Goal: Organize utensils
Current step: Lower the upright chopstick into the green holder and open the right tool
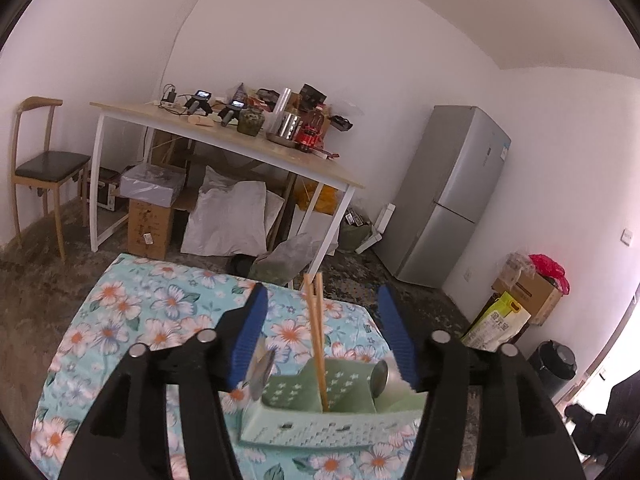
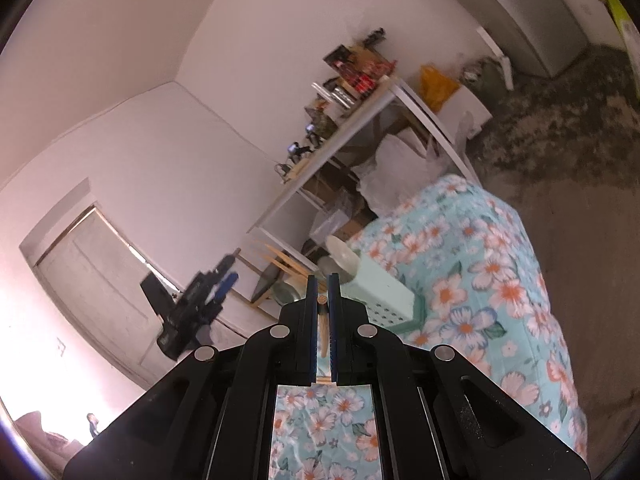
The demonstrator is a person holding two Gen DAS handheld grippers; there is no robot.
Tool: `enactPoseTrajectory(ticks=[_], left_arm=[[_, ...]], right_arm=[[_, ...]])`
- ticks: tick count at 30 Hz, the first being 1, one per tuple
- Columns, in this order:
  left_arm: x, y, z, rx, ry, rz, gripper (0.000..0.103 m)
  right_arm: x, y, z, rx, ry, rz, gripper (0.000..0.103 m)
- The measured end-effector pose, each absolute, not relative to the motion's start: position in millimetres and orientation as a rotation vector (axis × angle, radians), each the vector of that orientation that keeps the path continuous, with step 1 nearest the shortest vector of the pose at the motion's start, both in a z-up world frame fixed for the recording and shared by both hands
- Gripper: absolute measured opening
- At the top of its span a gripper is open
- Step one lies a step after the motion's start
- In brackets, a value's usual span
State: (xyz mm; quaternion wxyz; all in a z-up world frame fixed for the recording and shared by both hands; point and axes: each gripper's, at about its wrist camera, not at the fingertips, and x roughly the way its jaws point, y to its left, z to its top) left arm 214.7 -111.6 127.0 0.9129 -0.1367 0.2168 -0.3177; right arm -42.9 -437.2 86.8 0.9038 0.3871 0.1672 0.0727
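A pale green utensil caddy (image 1: 320,420) stands on the floral tablecloth (image 1: 140,320). Two wooden chopsticks (image 1: 316,328) stand upright in one compartment; a metal spoon (image 1: 260,372) and a round metal utensil end (image 1: 379,378) stick out of others. My left gripper (image 1: 322,300) is open above the caddy, with the chopsticks between its blue pads. My right gripper (image 2: 323,280) is shut on wooden chopsticks (image 2: 322,320), held near the caddy (image 2: 384,292). The left gripper (image 2: 224,276) shows at the left in the right wrist view.
A cluttered white-legged desk (image 1: 240,140) stands behind, with boxes and bags under it. A wooden chair (image 1: 40,168) is at the left and a grey fridge (image 1: 452,196) at the right. The tablecloth's far edge (image 2: 520,240) drops to a mottled floor.
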Motion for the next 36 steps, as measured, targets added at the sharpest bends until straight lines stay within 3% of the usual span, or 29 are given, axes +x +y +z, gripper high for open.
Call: enactPoseTrajectory(ticks=[8,21,36], left_arm=[[186,-69,101,-0.289,0.496,-0.609,0.068],[152,-14,17,-0.281,0.704,-0.509,0.068],[150,21,-7,-0.342,0.736,-0.440,0.068]], right_arm=[[-34,-428,142,0.679,0.263,0.234,0.003],[38,-417,188,0.552,0.251,0.281,0.003],[111,-386,211,0.358,0.315,0.219,0.003]])
